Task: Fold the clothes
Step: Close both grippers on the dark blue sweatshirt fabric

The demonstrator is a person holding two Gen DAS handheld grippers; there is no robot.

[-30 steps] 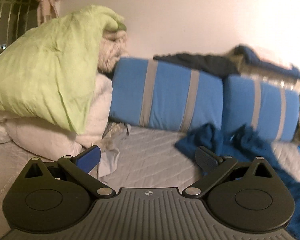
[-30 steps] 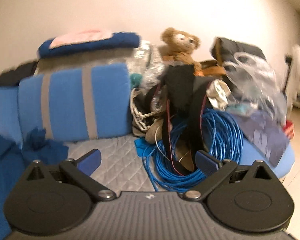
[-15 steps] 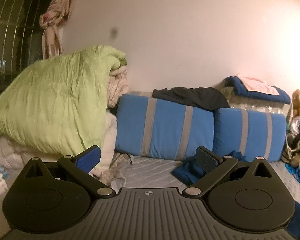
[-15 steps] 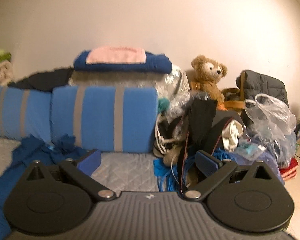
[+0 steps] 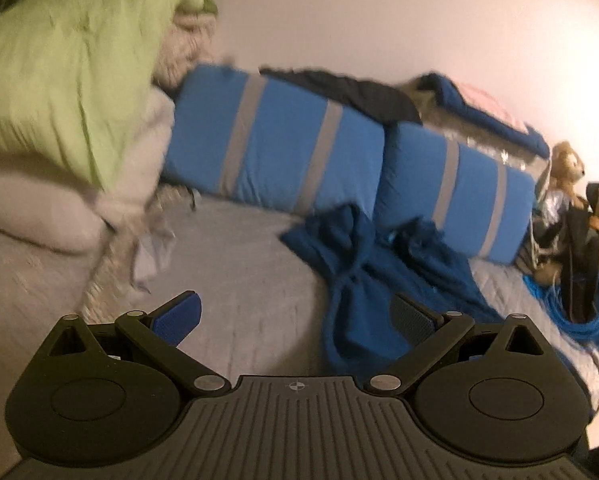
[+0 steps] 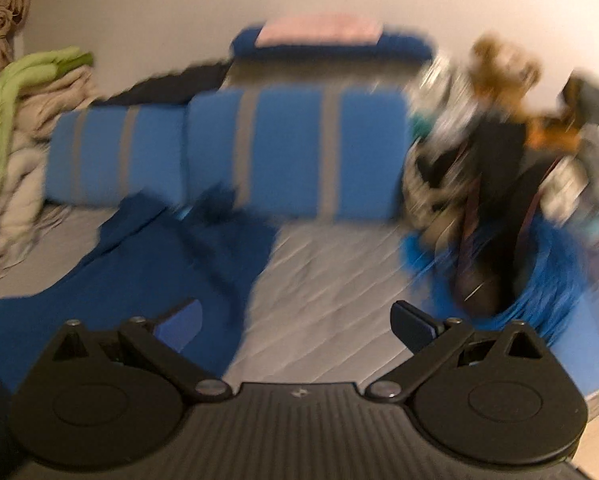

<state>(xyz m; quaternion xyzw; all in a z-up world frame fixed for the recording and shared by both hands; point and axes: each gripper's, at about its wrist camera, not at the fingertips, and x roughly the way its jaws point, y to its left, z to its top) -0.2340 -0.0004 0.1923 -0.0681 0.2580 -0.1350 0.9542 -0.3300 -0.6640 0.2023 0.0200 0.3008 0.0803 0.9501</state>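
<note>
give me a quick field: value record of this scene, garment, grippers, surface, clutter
garment: dark blue garment, crumpled and unfolded on the bed
left gripper: open, empty, above the bed beside the garment
right gripper: open, empty, garment under its left finger
surface: grey quilted bed cover
backdrop: two blue cushions with grey stripes against the wall
clutter: green duvet pile at left; blue cable coil and teddy bear at right
image quality: right wrist view motion-blurred

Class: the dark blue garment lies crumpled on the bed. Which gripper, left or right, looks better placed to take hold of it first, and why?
Probably the left gripper: open, with the dark blue garment right beside its right finger. The right gripper, also open, faces mostly bare quilt.
</note>
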